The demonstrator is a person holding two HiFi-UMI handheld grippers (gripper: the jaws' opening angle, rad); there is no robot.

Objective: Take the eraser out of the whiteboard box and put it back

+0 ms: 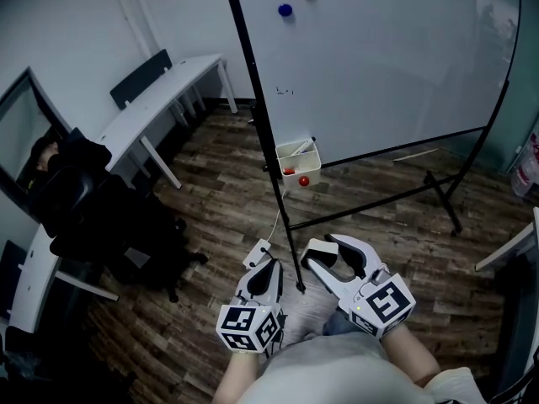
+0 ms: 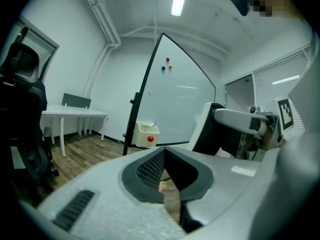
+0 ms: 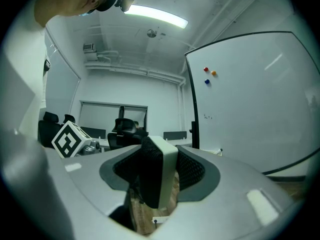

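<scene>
The eraser (image 3: 168,175), a white block with black felt on one side, stands upright between the pads of my right gripper (image 3: 159,156), which is shut on it. In the head view that gripper (image 1: 331,252) hovers low over the floor with the eraser (image 1: 319,251) at its tip. My left gripper (image 1: 269,271) is beside it to the left, shut and empty, its pads (image 2: 156,165) meeting at the tip. The cream whiteboard box (image 1: 298,160) hangs on the board's stand well ahead of both grippers, holding a marker and red magnets. From the left gripper view the box (image 2: 147,134) is straight ahead.
The whiteboard (image 1: 387,57) on its black wheeled stand (image 1: 282,192) fills the upper right; a stand foot ends between the grippers. Coloured magnets (image 1: 285,10) stick near its top. White desks (image 1: 160,99) and a black office chair (image 1: 93,200) stand at left. A white tabletop (image 1: 509,251) is at right.
</scene>
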